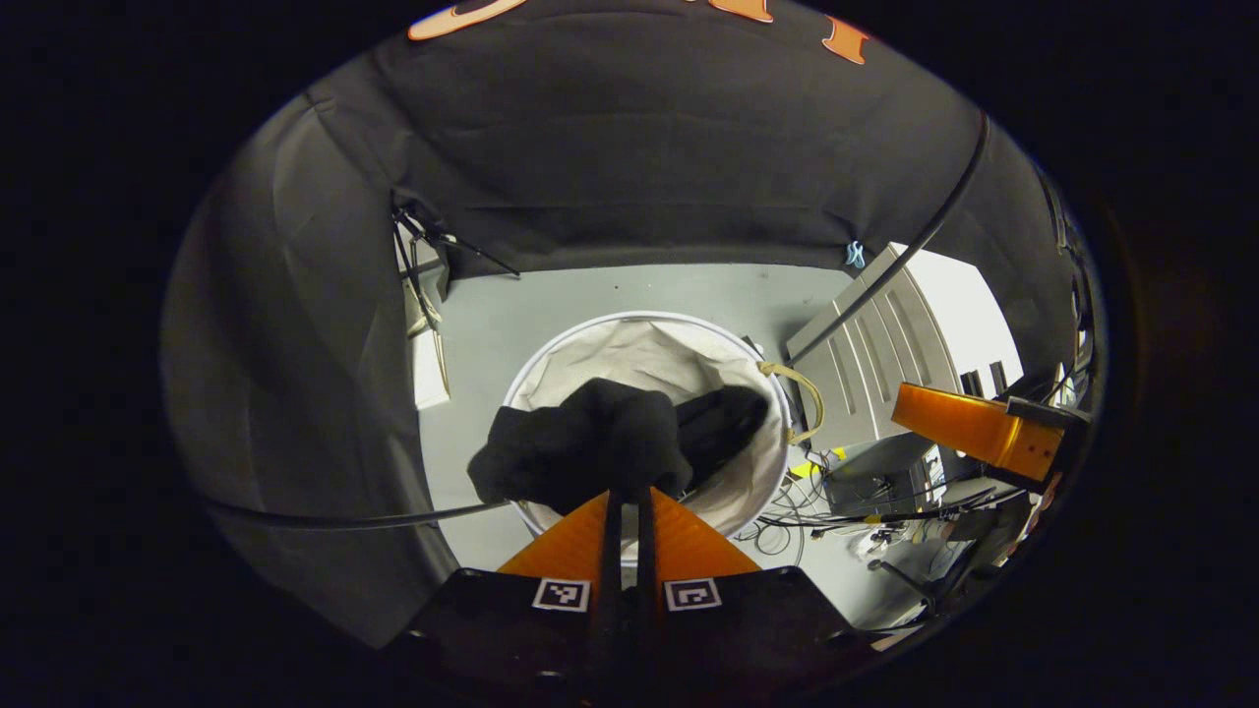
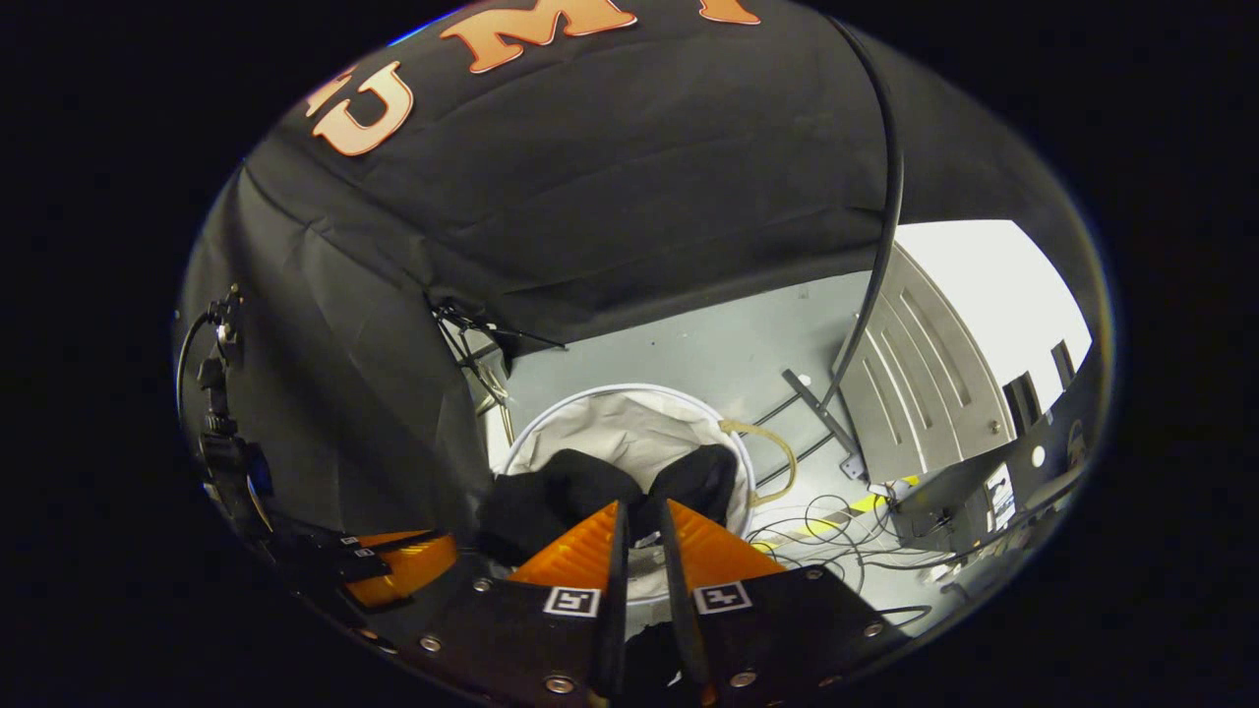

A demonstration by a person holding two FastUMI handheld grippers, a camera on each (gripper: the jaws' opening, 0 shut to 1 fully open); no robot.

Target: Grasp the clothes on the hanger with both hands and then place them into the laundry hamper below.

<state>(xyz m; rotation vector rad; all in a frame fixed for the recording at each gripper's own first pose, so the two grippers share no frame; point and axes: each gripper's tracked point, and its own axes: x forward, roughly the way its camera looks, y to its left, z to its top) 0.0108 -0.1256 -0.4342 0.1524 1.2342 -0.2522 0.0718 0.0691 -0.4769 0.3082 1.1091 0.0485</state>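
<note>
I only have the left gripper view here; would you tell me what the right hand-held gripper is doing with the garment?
Observer: In the right gripper view, the right hand-held gripper has its fingers close together, pointing at the black garment in the hamper. I cannot confirm a pinch.
Operator: Thank you. Is there anything else I am missing?
Observer: Yes, a dark mount with cables stands against the cloth wall, beyond the other gripper.

One black garment [image 1: 600,442], one hamper [image 1: 639,329], two grippers.
</note>
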